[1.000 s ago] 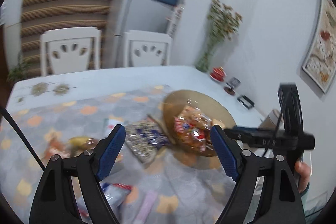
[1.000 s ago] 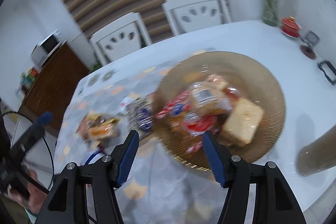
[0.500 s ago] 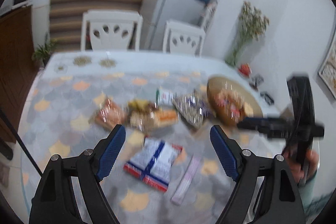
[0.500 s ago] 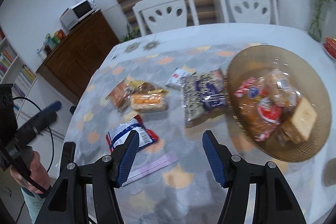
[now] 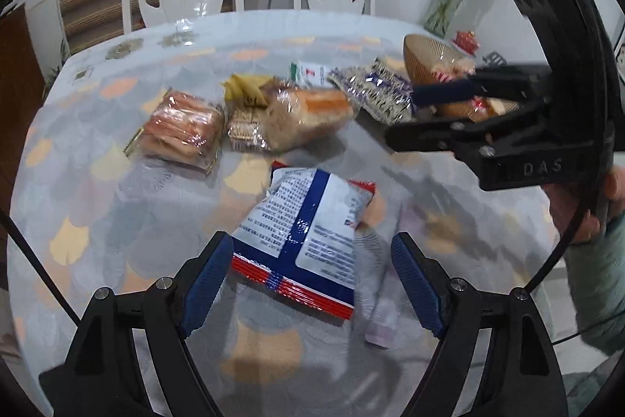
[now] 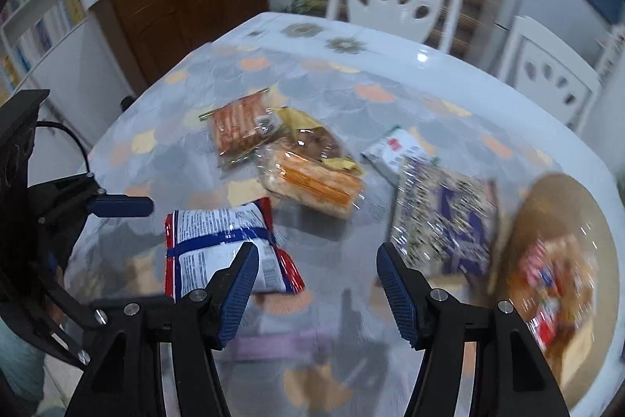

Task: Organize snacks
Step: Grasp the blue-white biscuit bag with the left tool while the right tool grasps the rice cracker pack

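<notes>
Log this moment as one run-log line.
stage: reaching | left gripper: open, over blue-and-white packet | right gripper: open, empty | bowl: partly filled | packets loose on table

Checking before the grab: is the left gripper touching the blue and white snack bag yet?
Apart. In the left wrist view the left gripper stands open above the blue and white snack bag, tablecloth showing between each pad and the bag.

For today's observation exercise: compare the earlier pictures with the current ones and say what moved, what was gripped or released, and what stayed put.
Both grippers swung away from the brown bowl toward the blue-and-white snack bag. The left gripper dropped close over it; the right gripper now faces the loose snacks. Nothing was gripped or released: both remain open and empty. The snacks and bowl lie unchanged.
</notes>
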The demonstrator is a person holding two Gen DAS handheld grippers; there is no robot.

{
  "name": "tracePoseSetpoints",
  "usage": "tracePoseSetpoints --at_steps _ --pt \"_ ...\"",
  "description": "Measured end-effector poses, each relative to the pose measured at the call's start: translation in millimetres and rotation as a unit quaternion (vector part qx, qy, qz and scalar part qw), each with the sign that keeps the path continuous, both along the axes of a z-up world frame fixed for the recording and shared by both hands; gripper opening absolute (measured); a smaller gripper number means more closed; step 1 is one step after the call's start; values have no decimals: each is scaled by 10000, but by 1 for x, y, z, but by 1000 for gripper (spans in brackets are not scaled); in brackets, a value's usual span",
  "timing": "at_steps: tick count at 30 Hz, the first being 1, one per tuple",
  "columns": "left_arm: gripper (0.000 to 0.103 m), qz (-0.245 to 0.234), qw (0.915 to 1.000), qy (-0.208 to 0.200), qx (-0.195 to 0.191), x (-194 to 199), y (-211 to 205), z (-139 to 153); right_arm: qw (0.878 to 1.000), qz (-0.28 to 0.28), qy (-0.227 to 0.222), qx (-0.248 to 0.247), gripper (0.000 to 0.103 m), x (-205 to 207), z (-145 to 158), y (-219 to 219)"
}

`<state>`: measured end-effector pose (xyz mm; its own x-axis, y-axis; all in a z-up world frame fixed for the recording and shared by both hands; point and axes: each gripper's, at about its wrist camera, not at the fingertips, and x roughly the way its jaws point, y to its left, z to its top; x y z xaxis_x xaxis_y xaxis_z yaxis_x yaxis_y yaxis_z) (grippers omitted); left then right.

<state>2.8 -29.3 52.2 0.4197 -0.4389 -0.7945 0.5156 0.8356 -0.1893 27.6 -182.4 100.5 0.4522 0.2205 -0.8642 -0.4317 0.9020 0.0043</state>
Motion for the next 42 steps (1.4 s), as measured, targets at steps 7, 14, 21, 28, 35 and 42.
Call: tracePoseSetpoints --at_steps 7,14,21,28,35,42 --pt "82 -317 9993 152 90 4 -8 -19 9975 583 -389 25 61 23 -11 4" --pt "82 -344 9992 60 209 7 -10 -28 9948 964 -311 -87 71 46 -35 16" --pt "82 -242 9992 22 331 12 -12 -32 9945 1016 -227 -84 78 68 -46 28" --pt "80 -196 9997 -19 170 16 -12 -33 9972 740 -116 -47 53 62 -54 23" --pt "46 -137 9997 -215 47 5 -11 -20 9980 155 41 613 43 40 -49 -5" --pt "50 -15 9994 -300 172 1 -15 -13 9934 -391 -73 1079 33 3 -23 -35"
